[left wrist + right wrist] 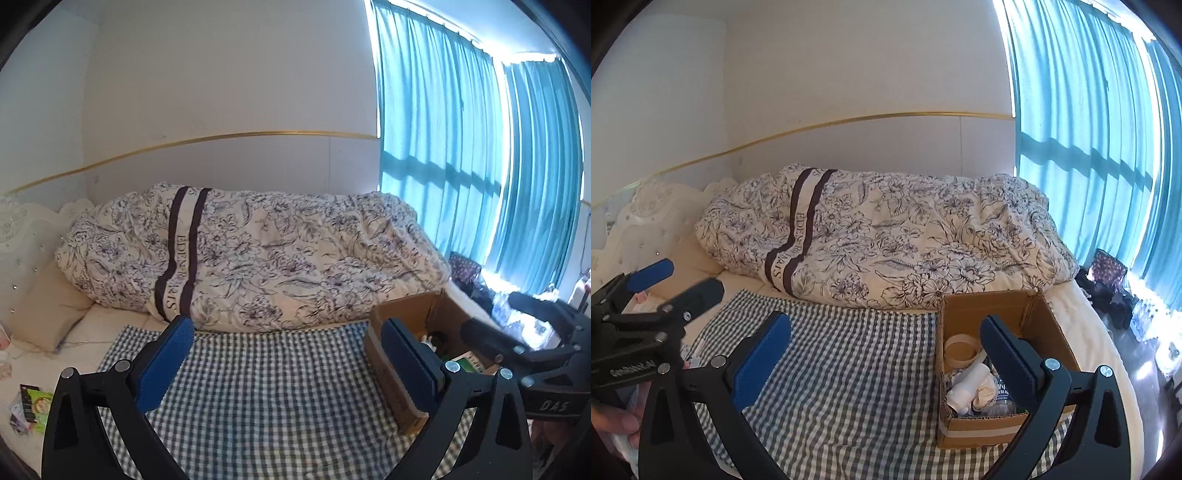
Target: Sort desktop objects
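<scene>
The cardboard box [997,369] sits on the gingham cloth [849,369] spread over the bed, at the cloth's right end, and already holds a tape roll [960,349], a white bottle [964,393] and other small items. The rest of the cloth looks bare, so the sorting seems nearly or fully done; a few packets [31,410] lie left of the cloth, possibly still to go. Left tool [291,363] and right tool [886,363] both hang released, jaws wide, holding nothing. There is free room over the cloth; the box's upright walls and the quilt [886,236] behind it bound the reach
</scene>
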`<control>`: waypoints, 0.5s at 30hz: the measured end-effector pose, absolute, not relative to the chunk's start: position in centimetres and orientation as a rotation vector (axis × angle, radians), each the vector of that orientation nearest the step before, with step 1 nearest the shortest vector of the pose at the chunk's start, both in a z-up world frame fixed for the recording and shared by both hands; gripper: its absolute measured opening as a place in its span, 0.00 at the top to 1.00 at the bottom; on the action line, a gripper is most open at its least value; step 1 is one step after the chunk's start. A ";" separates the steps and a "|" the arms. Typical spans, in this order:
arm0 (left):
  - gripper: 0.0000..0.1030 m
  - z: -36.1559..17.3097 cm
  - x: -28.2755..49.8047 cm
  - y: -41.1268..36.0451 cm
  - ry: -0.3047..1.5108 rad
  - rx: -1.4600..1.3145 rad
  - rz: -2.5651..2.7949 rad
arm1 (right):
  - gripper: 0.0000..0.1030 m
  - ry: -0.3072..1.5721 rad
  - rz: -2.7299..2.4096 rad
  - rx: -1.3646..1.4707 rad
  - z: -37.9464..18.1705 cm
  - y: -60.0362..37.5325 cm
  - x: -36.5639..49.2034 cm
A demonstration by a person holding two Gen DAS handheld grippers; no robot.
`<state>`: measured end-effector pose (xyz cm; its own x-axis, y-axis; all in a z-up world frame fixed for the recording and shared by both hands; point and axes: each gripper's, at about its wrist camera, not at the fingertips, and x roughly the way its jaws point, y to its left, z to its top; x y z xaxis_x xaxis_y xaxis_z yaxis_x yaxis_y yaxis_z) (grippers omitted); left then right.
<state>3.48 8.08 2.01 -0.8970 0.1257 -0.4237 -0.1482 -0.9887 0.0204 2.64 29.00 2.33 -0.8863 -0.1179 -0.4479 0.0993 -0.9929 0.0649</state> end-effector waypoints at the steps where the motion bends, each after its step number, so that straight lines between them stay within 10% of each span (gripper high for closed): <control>1: 0.00 1.9 3.6 7.8 0.071 -0.655 2.926 | 0.00 -0.065 -2.947 0.702 2.4 28.9 2.8; 15: 0.00 1.1 3.5 4.9 -0.010 -0.699 2.958 | 0.00 -0.045 -2.940 0.730 1.8 27.5 2.7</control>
